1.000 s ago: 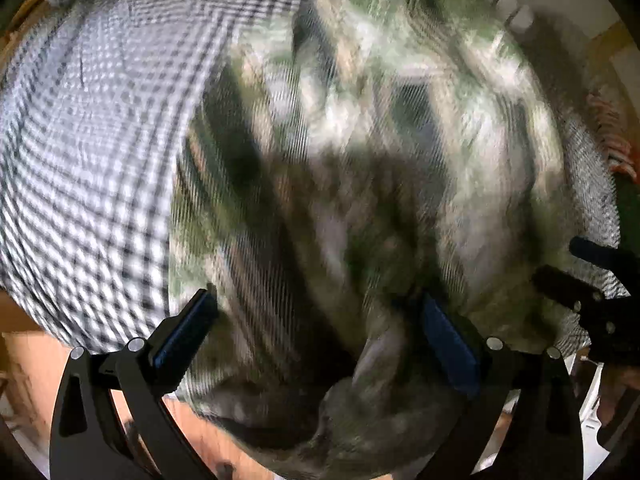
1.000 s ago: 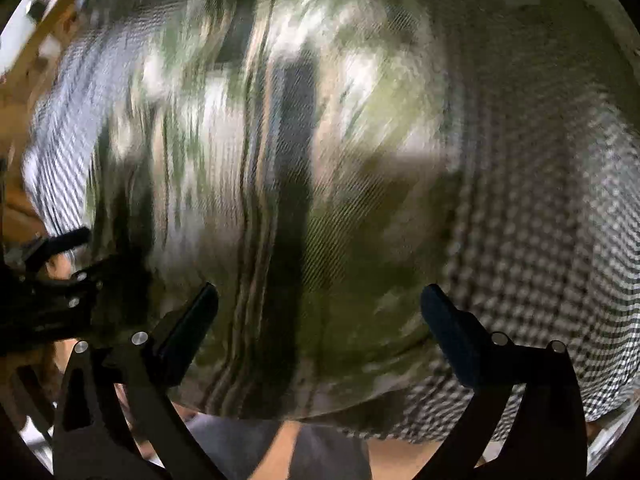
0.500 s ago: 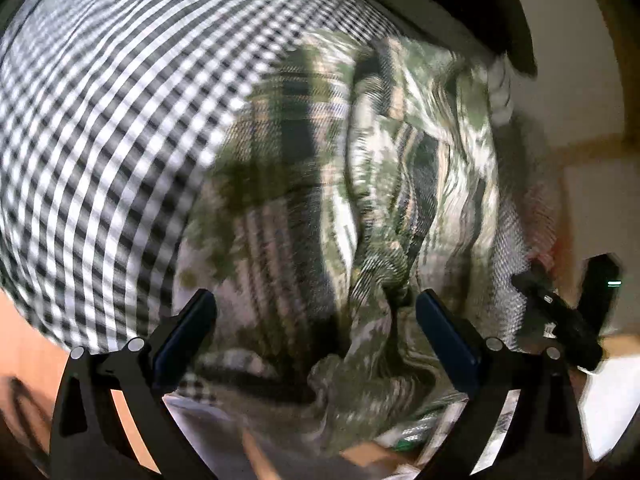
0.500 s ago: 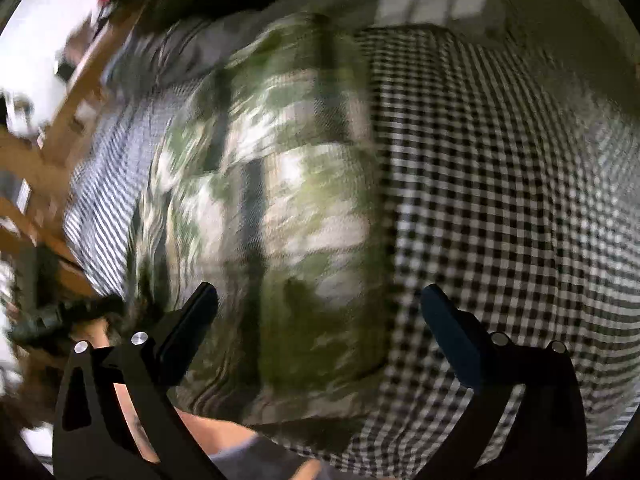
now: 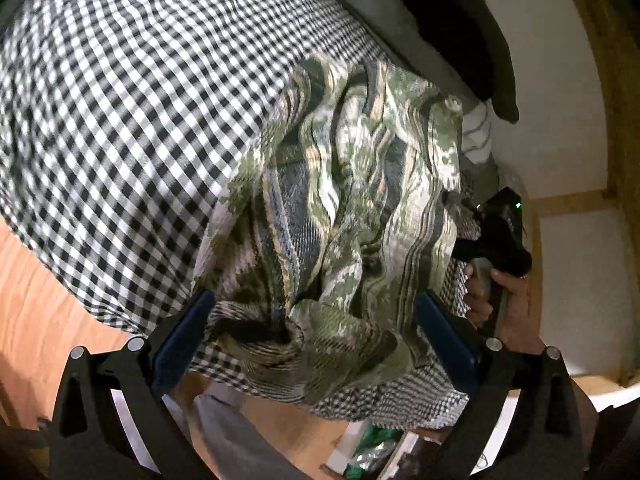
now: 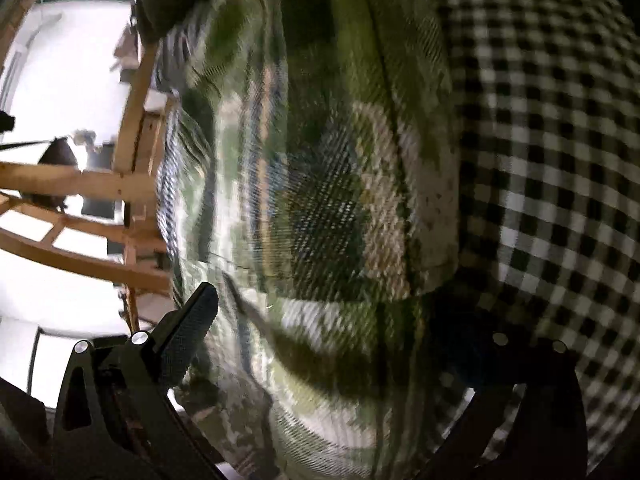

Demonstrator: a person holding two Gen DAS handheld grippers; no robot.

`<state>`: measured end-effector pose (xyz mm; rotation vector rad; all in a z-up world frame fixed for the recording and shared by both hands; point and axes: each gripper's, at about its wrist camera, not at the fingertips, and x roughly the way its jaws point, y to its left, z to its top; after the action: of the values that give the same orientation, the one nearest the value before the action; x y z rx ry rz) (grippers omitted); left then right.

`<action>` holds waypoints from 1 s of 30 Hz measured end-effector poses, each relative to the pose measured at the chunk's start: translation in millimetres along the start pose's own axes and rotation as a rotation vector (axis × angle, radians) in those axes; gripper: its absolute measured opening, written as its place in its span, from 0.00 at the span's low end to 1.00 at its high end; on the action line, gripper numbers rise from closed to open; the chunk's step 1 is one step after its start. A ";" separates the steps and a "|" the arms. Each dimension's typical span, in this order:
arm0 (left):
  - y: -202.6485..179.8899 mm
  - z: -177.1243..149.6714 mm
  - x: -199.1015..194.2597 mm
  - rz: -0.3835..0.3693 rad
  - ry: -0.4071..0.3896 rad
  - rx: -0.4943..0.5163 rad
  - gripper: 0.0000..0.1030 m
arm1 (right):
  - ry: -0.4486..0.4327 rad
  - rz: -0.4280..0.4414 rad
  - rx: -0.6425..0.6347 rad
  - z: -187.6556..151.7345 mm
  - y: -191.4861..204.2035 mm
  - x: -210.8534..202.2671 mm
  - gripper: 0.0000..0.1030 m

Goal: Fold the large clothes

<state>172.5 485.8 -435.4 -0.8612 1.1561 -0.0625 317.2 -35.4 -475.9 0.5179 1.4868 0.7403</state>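
Note:
A green, white and grey patterned garment [image 5: 352, 208] lies crumpled on a black-and-white checked cover [image 5: 140, 112]. My left gripper [image 5: 316, 332] is open, its blue-padded fingers [image 5: 182, 336] spread either side of the garment's near bunched edge, holding nothing. The right gripper shows in the left wrist view [image 5: 496, 236], held in a hand at the garment's right edge. In the right wrist view the garment [image 6: 320, 200] fills the frame very close. My right gripper [image 6: 320, 344] has its jaws wide apart; cloth drapes over the right finger, hiding it.
The checked cover [image 6: 560, 160] ends near a wooden floor [image 5: 44, 300] at lower left. A dark cushion [image 5: 460, 20] lies at the far edge. A wooden frame [image 6: 132, 184] stands left of the garment. White wall panels [image 5: 576, 272] are on the right.
Both grippers have swung round and the views have tilted. The right gripper has moved in close to the garment, whose cloth now covers its right finger. Both stayed open.

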 end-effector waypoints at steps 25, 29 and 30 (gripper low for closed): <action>-29.2 -56.6 5.0 -0.205 0.117 -0.072 0.95 | 0.075 0.034 0.051 -48.9 10.3 28.0 0.83; -9.3 -94.8 -5.8 -0.251 0.015 -0.315 0.95 | 0.124 0.010 0.067 -37.7 13.7 49.6 0.98; 0.2 -107.9 4.3 -0.271 0.033 -0.413 0.95 | 0.132 0.012 0.070 -36.5 15.4 50.7 0.98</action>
<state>86.1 423.4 -452.8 -1.3851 1.0937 -0.0614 275.9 6.7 -501.7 0.5399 1.6387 0.7457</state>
